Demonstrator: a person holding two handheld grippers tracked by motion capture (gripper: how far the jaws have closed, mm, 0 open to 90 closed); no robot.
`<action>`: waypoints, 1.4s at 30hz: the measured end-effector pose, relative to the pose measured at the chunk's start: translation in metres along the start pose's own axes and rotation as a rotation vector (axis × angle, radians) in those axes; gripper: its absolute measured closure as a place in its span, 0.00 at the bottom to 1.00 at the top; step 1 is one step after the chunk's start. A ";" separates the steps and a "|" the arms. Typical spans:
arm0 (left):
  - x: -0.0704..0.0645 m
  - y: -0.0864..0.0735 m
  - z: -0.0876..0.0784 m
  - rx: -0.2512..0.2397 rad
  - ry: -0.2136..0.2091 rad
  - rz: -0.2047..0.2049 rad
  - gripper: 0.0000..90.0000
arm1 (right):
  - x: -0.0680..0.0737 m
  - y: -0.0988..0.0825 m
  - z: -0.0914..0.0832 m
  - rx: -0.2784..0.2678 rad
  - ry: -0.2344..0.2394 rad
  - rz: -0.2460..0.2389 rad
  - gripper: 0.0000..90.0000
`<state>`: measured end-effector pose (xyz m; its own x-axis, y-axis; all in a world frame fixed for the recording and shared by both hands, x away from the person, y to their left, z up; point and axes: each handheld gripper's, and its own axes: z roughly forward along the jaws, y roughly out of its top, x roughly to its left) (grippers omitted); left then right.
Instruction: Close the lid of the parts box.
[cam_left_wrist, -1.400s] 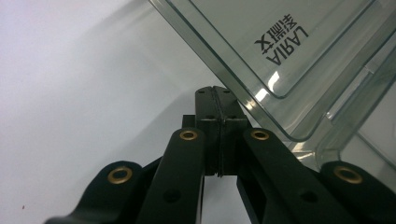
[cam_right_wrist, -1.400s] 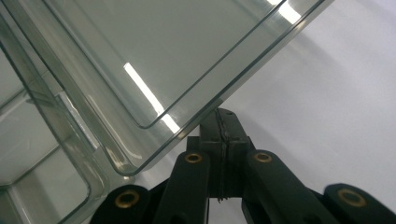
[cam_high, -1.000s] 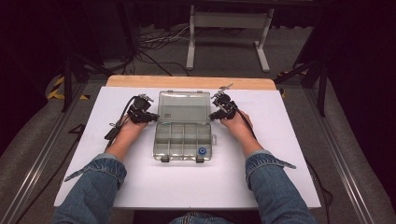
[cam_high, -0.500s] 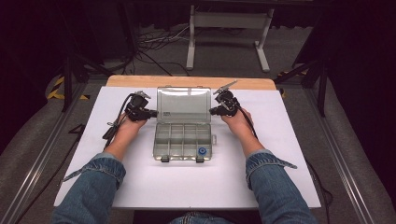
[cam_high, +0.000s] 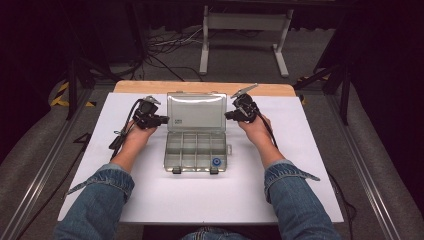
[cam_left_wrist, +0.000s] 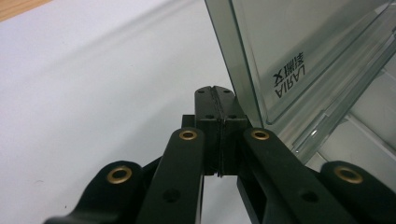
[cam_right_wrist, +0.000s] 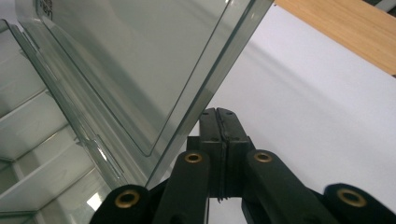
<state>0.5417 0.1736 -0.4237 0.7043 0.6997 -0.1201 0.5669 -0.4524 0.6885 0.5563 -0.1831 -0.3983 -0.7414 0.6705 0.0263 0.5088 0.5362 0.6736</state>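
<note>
A clear plastic compartment box (cam_high: 192, 150) lies open in the middle of the white sheet, its lid (cam_high: 195, 112) standing up and leaning back. A small blue round part (cam_high: 216, 162) sits in the box's front right compartment. My left gripper (cam_high: 164, 120) is shut with nothing in it, its tips right beside the lid's left edge. In the left gripper view the closed jaws (cam_left_wrist: 214, 91) sit next to the lid (cam_left_wrist: 303, 56). My right gripper (cam_high: 227, 116) is shut and empty at the lid's right edge. The right gripper view shows its tips (cam_right_wrist: 217, 112) under the tilted lid (cam_right_wrist: 130, 60).
The white sheet (cam_high: 300, 165) covers a wooden table whose far edge (cam_high: 200, 87) shows behind the box. Two latches stick out at the box's front. Beyond the table are a white stand's legs (cam_high: 245, 30) and cables on the floor.
</note>
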 end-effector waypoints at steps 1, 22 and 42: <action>0.001 0.000 -0.001 0.000 0.003 0.012 0.99 | 0.000 0.000 -0.001 -0.003 0.001 -0.002 1.00; -0.007 0.003 -0.021 -0.049 -0.010 0.042 0.99 | 0.011 0.007 -0.026 -0.072 -0.007 -0.071 1.00; -0.018 0.002 -0.051 -0.116 -0.045 0.075 0.98 | 0.027 0.007 -0.055 -0.113 0.035 -0.135 1.00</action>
<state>0.5084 0.1879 -0.3833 0.7629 0.6394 -0.0953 0.4603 -0.4338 0.7745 0.5153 -0.1898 -0.3521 -0.8153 0.5772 -0.0457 0.3529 0.5579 0.7511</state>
